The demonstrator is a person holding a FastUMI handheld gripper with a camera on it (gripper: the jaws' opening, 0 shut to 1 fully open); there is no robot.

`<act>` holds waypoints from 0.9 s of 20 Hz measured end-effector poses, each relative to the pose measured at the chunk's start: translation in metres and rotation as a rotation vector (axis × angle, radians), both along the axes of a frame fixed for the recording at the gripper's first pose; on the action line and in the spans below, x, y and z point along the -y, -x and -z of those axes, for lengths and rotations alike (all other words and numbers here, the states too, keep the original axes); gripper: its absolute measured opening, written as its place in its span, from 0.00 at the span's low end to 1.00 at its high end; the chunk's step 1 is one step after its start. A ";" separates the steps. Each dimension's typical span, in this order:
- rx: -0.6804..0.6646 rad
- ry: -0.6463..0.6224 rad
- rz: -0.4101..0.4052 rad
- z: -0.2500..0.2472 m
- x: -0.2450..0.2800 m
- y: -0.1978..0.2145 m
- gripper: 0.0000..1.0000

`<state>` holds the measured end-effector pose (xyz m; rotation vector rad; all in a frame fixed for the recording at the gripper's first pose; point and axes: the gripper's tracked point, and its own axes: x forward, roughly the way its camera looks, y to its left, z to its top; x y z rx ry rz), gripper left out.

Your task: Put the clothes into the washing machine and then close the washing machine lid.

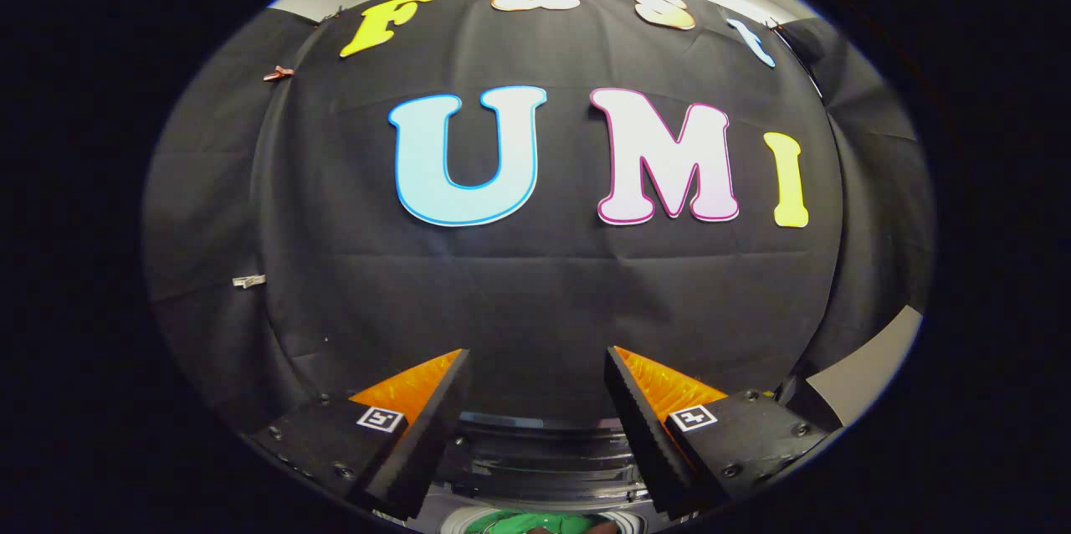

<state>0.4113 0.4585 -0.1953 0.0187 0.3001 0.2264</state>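
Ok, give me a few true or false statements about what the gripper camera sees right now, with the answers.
1. The gripper has its jaws apart with nothing between them. True.
2. A green garment lies below the jaws, inside a round white rim. True.
3. The jaws are clamped on the green garment. False: they stand open and hold nothing.
4. The gripper points mostly at the black cloth wall. True.
5. A hand is pulling the green garment out. False: no hand touches it.
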 end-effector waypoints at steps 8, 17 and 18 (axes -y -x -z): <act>-0.155 0.036 -0.012 0.032 0.006 0.018 1.00; -0.209 0.051 -0.042 0.037 0.008 0.025 1.00; -0.209 0.051 -0.042 0.036 0.008 0.031 1.00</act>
